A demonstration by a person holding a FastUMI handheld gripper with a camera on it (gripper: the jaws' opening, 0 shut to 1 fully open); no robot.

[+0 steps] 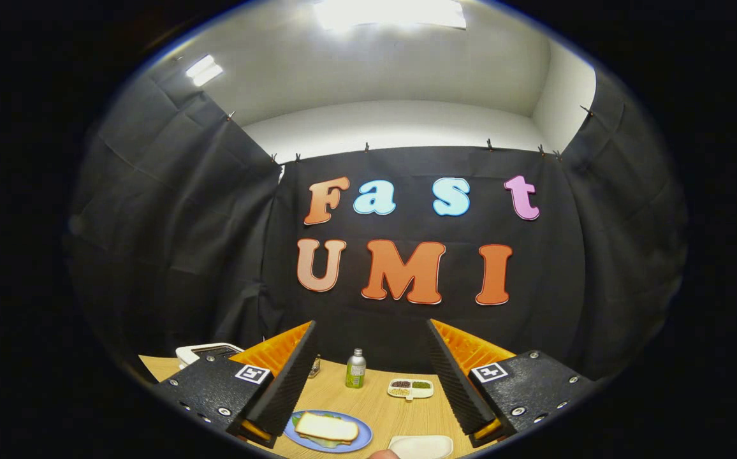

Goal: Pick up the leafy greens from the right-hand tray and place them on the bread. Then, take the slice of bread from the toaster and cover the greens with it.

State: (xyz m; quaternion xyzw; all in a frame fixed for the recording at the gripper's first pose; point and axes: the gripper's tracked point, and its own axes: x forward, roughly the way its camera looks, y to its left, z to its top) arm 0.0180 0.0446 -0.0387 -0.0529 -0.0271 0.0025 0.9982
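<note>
The gripper (368, 382) hangs with fingers spread wide and empty above the blue plate (357, 440), where a bread slice (327, 427) already covers the greens (296, 421), toaster (206, 352) beyond-left.

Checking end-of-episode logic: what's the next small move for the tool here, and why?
Probably just withdraw the open tool. Its fingers stand wide apart, nothing between them, and on the blue plate a bread slice already covers greens peeking out at its edge, so the sandwich looks finished. Slots of the toaster are too small to check.
</note>
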